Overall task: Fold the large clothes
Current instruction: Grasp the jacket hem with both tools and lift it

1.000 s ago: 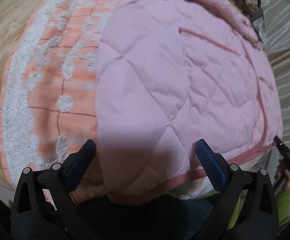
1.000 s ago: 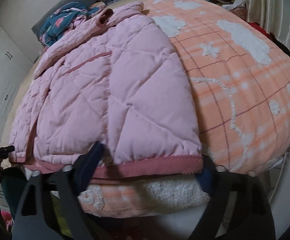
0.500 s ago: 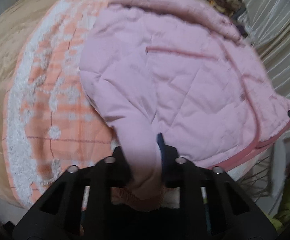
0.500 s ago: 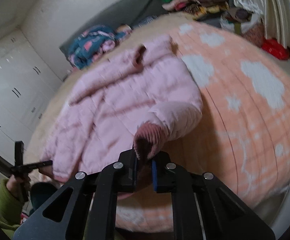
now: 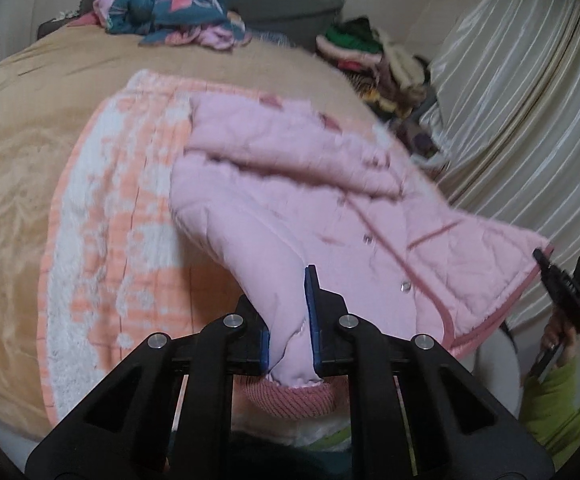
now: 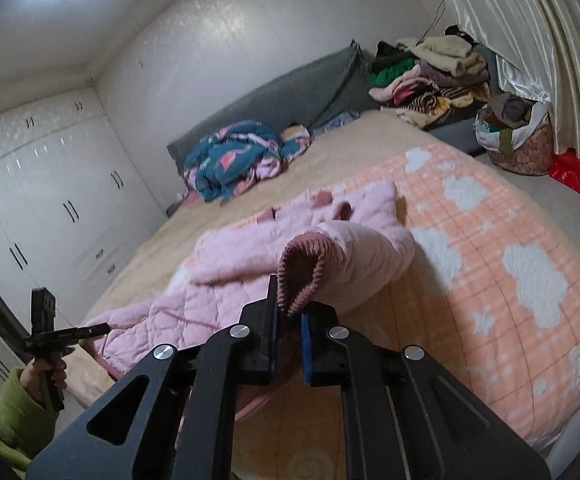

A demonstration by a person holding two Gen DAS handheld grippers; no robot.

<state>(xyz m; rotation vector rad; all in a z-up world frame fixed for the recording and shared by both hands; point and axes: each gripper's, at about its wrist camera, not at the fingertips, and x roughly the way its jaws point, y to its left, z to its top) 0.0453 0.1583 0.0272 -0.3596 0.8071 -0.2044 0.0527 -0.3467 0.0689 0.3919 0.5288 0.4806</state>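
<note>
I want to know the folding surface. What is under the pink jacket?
The pink jacket lies on an orange blanket with white clouds, spread over a beige bed cover. What the jacket covers cannot be seen.

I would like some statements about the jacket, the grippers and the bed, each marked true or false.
1. The left gripper is shut on a sleeve of the pink quilted jacket. True.
2. The right gripper is open and holds nothing. False: it is shut on the ribbed cuff of the other sleeve.
3. The jacket lies on an orange blanket with white clouds. True.
4. The jacket closes with a zip. False: snap buttons show along its front.
5. The heap of folded clothes sits on the white wardrobe. False: it sits beside the curtain, at the head of the bed.
</note>
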